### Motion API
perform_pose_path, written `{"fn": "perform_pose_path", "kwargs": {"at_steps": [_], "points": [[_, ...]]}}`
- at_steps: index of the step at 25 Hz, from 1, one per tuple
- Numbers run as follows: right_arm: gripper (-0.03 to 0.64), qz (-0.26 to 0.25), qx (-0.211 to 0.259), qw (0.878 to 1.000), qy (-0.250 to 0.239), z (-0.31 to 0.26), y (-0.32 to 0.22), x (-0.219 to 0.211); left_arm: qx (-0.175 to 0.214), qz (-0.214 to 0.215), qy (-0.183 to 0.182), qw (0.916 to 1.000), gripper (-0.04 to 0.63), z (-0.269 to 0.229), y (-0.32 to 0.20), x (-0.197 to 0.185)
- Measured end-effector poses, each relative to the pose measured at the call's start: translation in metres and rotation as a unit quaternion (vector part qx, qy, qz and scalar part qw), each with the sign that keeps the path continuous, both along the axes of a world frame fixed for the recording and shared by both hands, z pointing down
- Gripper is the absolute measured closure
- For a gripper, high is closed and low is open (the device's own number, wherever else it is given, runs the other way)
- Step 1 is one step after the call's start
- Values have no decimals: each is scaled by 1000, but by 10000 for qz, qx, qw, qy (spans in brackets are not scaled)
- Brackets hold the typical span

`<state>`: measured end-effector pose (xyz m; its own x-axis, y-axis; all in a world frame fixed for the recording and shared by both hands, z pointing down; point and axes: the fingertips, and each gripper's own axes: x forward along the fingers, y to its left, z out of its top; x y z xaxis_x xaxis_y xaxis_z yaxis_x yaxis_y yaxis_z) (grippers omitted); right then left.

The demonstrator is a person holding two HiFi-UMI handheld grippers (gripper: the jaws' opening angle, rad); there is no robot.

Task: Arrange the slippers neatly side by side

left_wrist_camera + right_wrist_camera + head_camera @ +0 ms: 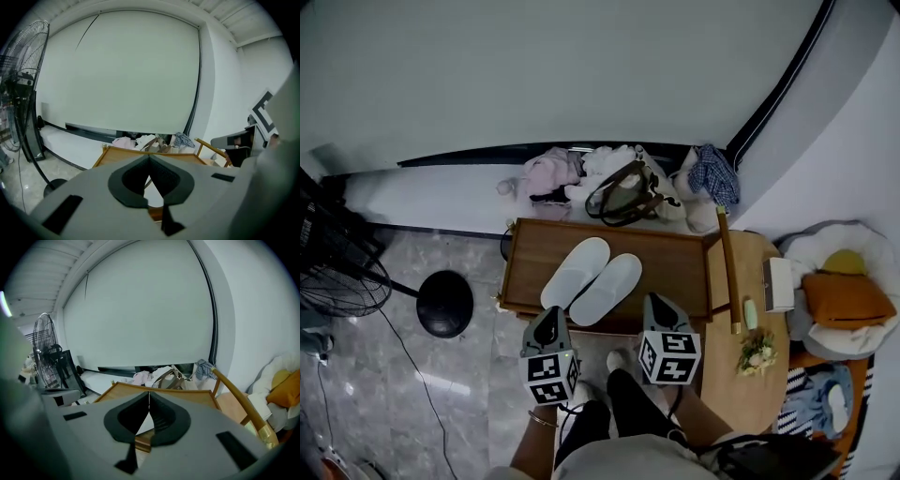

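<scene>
Both tongs are out in front of me. The left gripper (pixel 548 321) has its jaws pressed together with nothing between them, and the right gripper (pixel 655 306) is the same, tips meeting and empty. My own gripper views confirm it, with the pads closed on the left (pixel 149 161) and closed on the right (pixel 149 400).

The slippers sit on the wooden table (pixel 530 262) just beyond my tips: the left slipper (pixel 576 272) and the right slipper (pixel 607 289). Both are plain white, soft-looking, long ovals. They lie flank to flank and touch along their length, but the pair runs slantwise to the table's edges, and the left one sits a little farther from me than the right.

So this looks like a tidy-up, not a big carry. I reckon the thing to do is part the jaws before I reach in, take each slipper at its near end, and pinch only the rim so the soft fabric doesn't crumple. Then I'd swing them square to the near edge and bring their ends level. They're light and likely to skid on the wood, so a slow approach and small nudges should serve best. I'd work one at a time to avoid knocking its neighbour.
</scene>
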<state>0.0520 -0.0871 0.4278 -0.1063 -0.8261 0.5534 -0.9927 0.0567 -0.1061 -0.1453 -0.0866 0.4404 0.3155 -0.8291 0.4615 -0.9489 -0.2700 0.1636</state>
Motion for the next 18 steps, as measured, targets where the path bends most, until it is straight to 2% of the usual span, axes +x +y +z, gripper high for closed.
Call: {"fn": "perform_pose_path", "kwargs": {"at_steps": [10, 18], "points": [[583, -19, -553, 9984, -89, 70, -1, -2, -683, -117, -58, 9976, 587, 80, 11, 0], [583, -62, -819, 9963, -255, 109, 3, -6, -833, -294, -48, 9961, 587, 113, 10, -1]]}}
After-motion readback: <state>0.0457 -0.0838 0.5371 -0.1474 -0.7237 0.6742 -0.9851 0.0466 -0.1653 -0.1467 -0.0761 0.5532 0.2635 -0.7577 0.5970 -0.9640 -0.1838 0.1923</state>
